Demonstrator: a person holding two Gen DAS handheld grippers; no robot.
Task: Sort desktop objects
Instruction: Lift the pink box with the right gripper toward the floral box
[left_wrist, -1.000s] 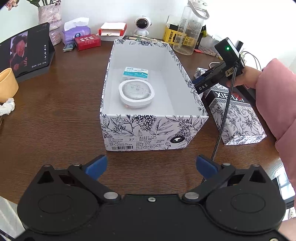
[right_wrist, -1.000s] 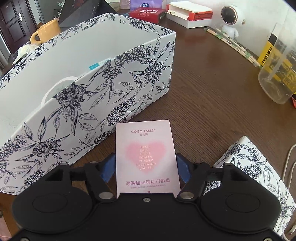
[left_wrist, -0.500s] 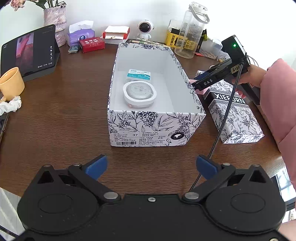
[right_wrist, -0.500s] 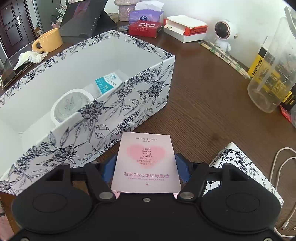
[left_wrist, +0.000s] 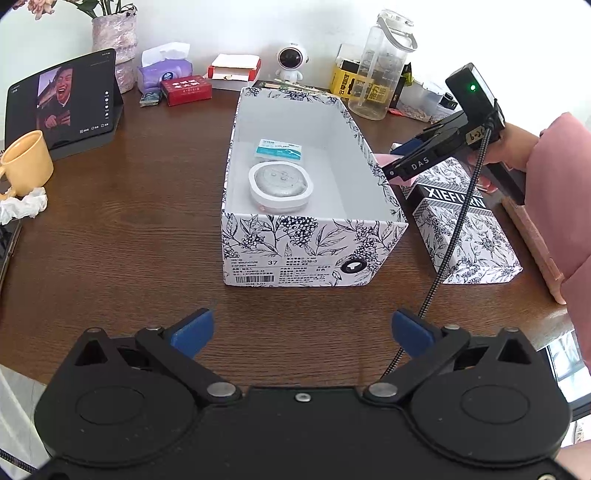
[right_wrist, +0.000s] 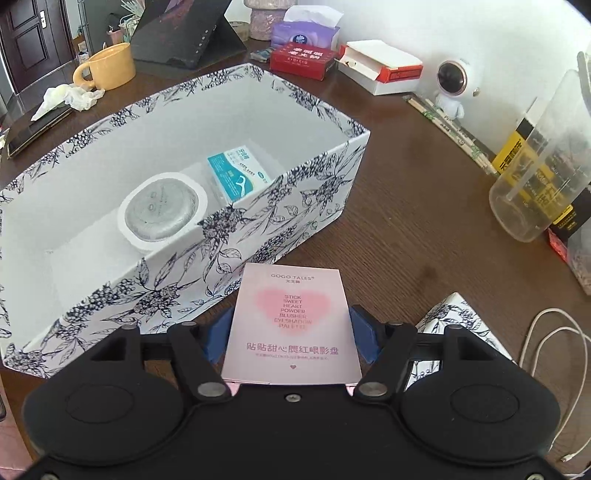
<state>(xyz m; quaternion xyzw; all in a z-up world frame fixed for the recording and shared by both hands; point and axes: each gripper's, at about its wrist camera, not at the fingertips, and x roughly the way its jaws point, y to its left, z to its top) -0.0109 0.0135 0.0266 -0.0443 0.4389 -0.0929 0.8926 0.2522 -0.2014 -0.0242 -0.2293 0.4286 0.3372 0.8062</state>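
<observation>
Since a second ago the right gripper has risen with the pink box: the right wrist view then met the outer wall of the floral box and now looks over its rim to the things inside. The left wrist view shows more of the table than before.

The right gripper's blue pads press on both side edges of the pink box, jaws narrowed to its width, so it is clamped. In the left wrist view that gripper hangs at 3 o'clock of the floral box, just outside its right wall, a hand on its grip and the pink box showing only as a sliver beneath the fingers.

The left gripper stands wide open with nothing between its pads, over bare table at 6 o'clock of the floral box.

Inside the floral box lie a round white case and, at its 12 o'clock, touching it, a floss packet. The lid lies at 3 o'clock of the floral box, close beside it. A yellow mug sits at 9 o'clock, well apart, with a tablet behind it.
</observation>
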